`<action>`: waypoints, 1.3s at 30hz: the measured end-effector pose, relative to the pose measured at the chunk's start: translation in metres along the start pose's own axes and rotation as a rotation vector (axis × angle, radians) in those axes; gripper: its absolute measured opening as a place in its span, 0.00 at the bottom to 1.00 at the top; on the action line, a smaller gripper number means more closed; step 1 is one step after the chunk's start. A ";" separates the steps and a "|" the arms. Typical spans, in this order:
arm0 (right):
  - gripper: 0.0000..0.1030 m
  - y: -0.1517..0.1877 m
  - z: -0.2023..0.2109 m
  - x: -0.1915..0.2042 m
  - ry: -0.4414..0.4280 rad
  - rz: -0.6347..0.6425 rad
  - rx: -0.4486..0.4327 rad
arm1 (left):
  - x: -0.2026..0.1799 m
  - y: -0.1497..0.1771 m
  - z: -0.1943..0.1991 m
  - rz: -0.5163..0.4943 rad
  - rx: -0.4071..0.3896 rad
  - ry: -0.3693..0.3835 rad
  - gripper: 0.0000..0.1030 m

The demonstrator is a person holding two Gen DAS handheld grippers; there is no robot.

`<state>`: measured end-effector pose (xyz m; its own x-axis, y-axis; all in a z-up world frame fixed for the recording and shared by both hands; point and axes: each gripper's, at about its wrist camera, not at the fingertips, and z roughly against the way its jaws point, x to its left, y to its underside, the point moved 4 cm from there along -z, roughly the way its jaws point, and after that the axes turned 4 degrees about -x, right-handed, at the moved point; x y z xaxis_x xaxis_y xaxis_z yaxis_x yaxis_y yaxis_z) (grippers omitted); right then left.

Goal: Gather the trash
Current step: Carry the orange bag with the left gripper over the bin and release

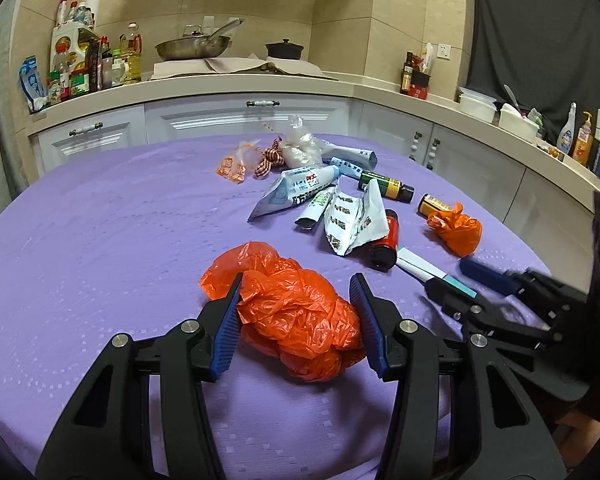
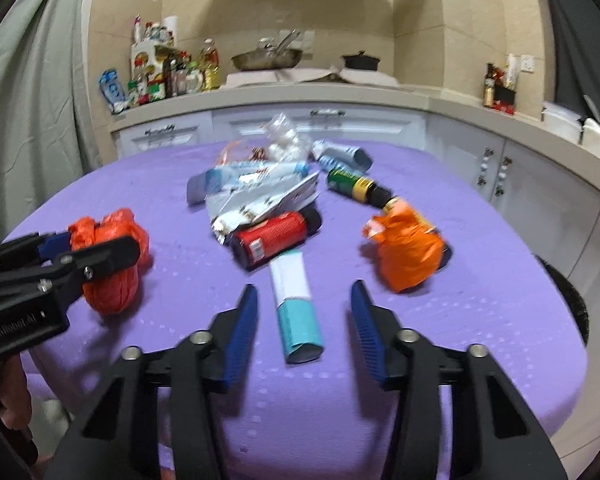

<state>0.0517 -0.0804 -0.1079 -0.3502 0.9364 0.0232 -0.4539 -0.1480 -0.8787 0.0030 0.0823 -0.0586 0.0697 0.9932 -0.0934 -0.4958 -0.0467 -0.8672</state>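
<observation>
1. A round worktop under a purple cloth carries a scatter of trash, with the red bottle lying on its side near the middle of the heap.

2. The left hand-held gripper has its two blue pads pressed against the sides of a crumpled orange plastic bag, jaws roughly half open around the bundle; the bag sits on the cloth to the near left of the red bottle.

3. In the right wrist view the same orange bag shows at far left of the red bottle, caught in the left hand-held gripper.

4. The right hand-held gripper stands with its jaws part-open on either side of a white and teal tube; a gap shows between each pad and the tube, so nothing is held. The tube lies on the cloth just in front of the red bottle, its far end touching or nearly touching it.

5. A second, smaller orange bag lies to the right of the red bottle, with a green and yellow bottle behind it.

6. Crumpled white and blue wrappers are piled directly behind the red bottle, and a clear plastic bag sits beyond them at the far edge of the heap.

7. In the left wrist view the right hand-held gripper enters from the right, its tips at the tube beside the red bottle.
</observation>
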 end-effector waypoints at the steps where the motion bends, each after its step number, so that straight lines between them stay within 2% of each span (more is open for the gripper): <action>1: 0.20 0.002 -0.001 0.000 -0.015 -0.005 0.004 | 0.000 0.000 -0.001 0.006 0.003 0.005 0.49; 7: 0.16 -0.001 0.016 -0.002 0.008 0.010 -0.040 | -0.002 -0.002 0.000 0.039 0.005 0.035 0.49; 15: 0.15 -0.017 0.059 -0.026 0.068 -0.008 -0.133 | -0.032 -0.021 0.015 -0.019 -0.063 0.089 0.49; 21: 0.15 -0.025 0.084 -0.075 0.191 -0.065 -0.187 | -0.084 -0.043 0.008 -0.086 -0.097 0.189 0.49; 27: 0.15 -0.028 0.098 -0.130 0.323 -0.113 -0.216 | -0.153 -0.065 -0.011 -0.156 -0.133 0.295 0.49; 36: 0.15 -0.023 0.103 -0.209 0.464 -0.175 -0.227 | -0.250 -0.087 -0.044 -0.248 -0.184 0.384 0.49; 39: 0.15 -0.022 0.102 -0.233 0.491 -0.198 -0.225 | -0.275 -0.089 -0.058 -0.271 -0.173 0.397 0.49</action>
<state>0.0591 -0.3275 -0.0455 0.1700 0.9852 0.0206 -0.2673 0.0662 -0.9613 0.0784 -0.1927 0.0161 0.5165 0.8563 -0.0035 -0.2662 0.1566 -0.9511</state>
